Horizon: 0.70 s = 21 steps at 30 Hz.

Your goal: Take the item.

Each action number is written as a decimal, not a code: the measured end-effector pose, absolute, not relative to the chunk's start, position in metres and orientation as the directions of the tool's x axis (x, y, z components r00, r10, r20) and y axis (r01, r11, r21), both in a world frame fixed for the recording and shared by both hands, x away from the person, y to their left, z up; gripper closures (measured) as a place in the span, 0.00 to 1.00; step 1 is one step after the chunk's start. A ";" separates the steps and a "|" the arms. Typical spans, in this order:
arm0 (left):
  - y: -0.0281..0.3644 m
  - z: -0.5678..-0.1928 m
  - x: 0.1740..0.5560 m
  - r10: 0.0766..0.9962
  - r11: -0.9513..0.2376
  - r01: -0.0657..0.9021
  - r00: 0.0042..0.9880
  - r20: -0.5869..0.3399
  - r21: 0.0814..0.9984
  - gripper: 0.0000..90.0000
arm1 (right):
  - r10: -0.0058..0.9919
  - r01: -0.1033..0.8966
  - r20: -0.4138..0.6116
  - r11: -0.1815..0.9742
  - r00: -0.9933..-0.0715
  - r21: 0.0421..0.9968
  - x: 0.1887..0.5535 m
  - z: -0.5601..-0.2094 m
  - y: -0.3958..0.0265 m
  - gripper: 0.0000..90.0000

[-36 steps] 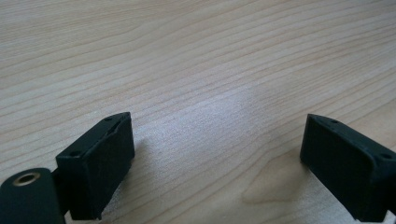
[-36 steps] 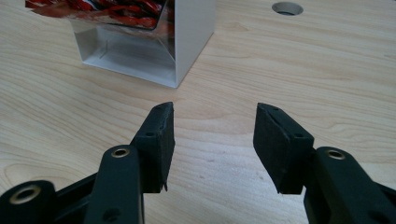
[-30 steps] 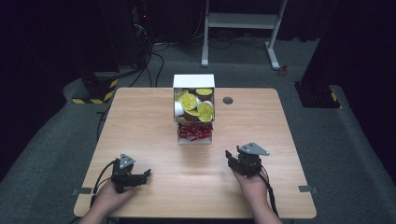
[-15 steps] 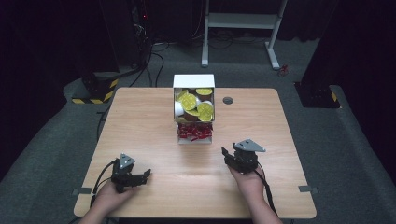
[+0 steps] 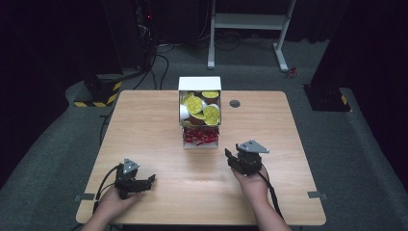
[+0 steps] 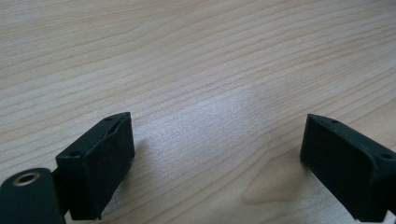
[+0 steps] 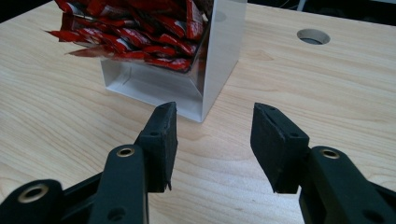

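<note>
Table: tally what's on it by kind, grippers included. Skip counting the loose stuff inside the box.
Dispenser box: 1, white, holding yellow-lidded cups above and red sachets below.
Grippers: 2, the left gripper and the right gripper, both with jaws apart and nothing between them.
Total: 3

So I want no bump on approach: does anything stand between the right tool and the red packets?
Nothing visible does. Bare table lies between the right tool and the red packets in the white box's open front.

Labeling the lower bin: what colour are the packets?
Red packets, some with small white markings; clearest in the right gripper view.
</note>
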<state>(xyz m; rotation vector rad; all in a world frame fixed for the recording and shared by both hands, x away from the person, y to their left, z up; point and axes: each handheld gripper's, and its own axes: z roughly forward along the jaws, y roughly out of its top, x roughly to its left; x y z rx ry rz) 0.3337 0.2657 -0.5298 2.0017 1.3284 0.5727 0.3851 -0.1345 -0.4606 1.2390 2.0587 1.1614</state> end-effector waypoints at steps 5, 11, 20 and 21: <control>0.266 -0.530 0.334 0.921 -0.267 0.634 0.389 -0.001 0.726 0.11 | 0.874 0.473 0.033 0.231 -0.486 0.850 0.387 -0.459 -0.132 0.59; 0.266 -0.530 0.334 0.921 -0.267 0.634 0.389 0.000 0.726 0.11 | 0.874 0.473 0.038 0.224 -0.484 0.852 0.390 -0.457 -0.130 0.59; 0.266 -0.530 0.334 0.921 -0.267 0.633 0.389 0.000 0.727 0.11 | 0.874 0.468 0.035 0.225 -0.485 0.855 0.396 -0.453 -0.124 0.58; 0.266 -0.530 0.334 0.921 -0.267 0.633 0.388 0.000 0.727 0.11 | 0.871 0.461 0.029 0.231 -0.490 0.857 0.397 -0.453 -0.124 0.58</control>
